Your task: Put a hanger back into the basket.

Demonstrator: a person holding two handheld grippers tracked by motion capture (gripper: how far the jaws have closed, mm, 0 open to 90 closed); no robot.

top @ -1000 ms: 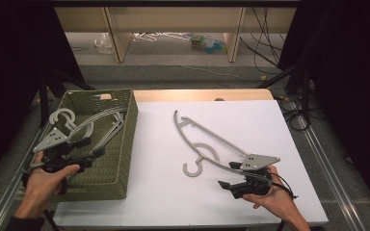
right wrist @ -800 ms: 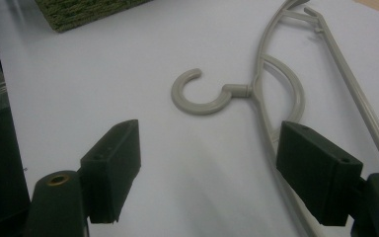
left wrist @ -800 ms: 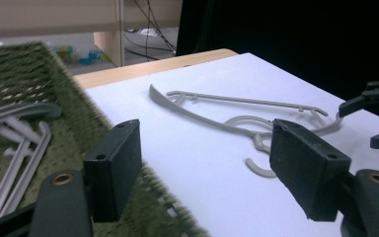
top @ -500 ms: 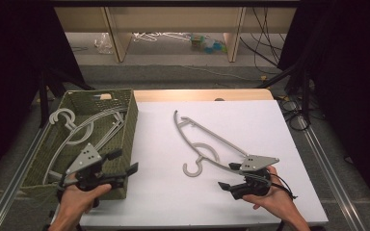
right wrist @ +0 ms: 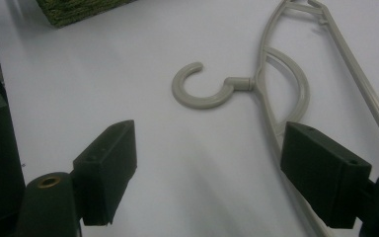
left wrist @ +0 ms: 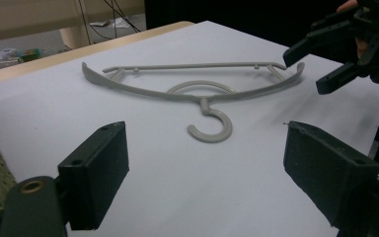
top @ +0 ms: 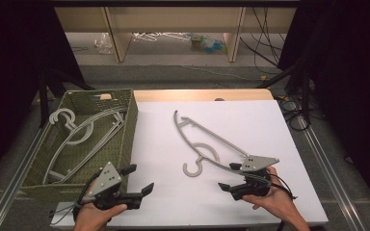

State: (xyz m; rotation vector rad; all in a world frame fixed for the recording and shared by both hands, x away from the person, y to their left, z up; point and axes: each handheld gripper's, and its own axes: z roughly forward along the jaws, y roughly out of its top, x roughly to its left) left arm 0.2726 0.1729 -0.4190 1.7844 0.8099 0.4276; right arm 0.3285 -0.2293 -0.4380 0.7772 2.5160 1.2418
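Observation:
A grey plastic hanger (top: 200, 155) lies flat on the white table top (top: 270, 125), its hook pointing toward the front edge. My right gripper (top: 228, 175) stands open at the hanger's near right end; in the right gripper view one jaw lies over the hanger's arm (right wrist: 242, 83). My left gripper (top: 138, 178) is open and empty at the front edge beside the basket, facing the hanger (left wrist: 203, 101) from some way off. In the left gripper view the right gripper (left wrist: 305, 73) hovers at the hanger's far tip.
A green woven basket (top: 130, 130) stands at the table's left and holds several grey hangers (top: 77, 132). Its corner shows in the right gripper view (right wrist: 79, 10). Shelving and loose cables lie on the floor beyond the table.
My left gripper has come out from over the basket and moved right and forward to the table's front edge. The right gripper and the hanger have stayed put.

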